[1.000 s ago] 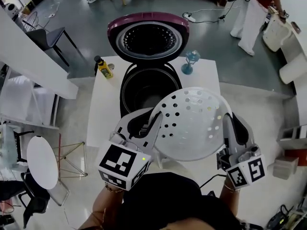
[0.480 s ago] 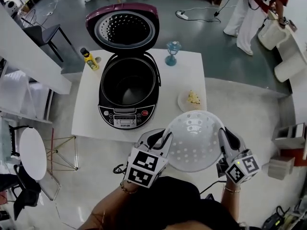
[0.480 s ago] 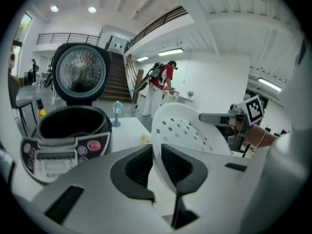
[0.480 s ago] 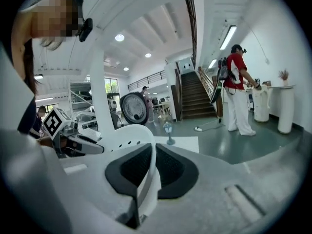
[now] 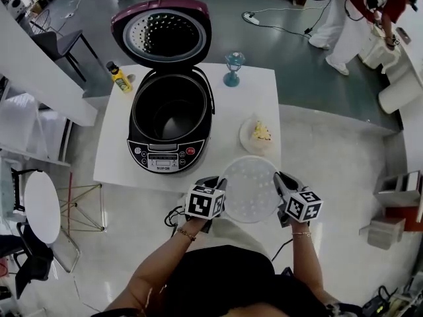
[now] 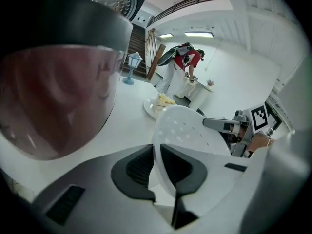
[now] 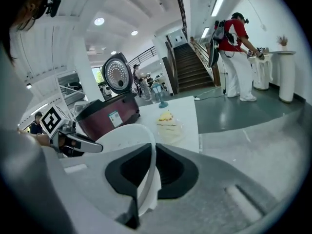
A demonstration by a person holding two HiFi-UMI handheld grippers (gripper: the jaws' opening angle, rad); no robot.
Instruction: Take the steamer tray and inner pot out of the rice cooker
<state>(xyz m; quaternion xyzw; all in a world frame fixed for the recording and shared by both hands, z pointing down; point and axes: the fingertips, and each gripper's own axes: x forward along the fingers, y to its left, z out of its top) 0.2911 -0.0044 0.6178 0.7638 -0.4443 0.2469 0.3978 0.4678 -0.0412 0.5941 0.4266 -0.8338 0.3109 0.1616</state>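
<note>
Inner pot [image 5: 166,119] sits in the open rice cooker [image 5: 162,158] at left while L gripper [image 5: 217,185] and R gripper [image 5: 282,181], each clamped on a rim of the steamer tray [image 5: 250,189], hold it over the table's [image 5: 261,88] near edge, lower than a sec ago; next, probably: set tray down, let go.

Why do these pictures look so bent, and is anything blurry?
Head view: the wide lens bows the table edges, mostly sharp. Left gripper view: black rounded corners, and the close rice cooker is a blur. Right gripper view: same dark corners, and the ceiling lines bow.
</note>
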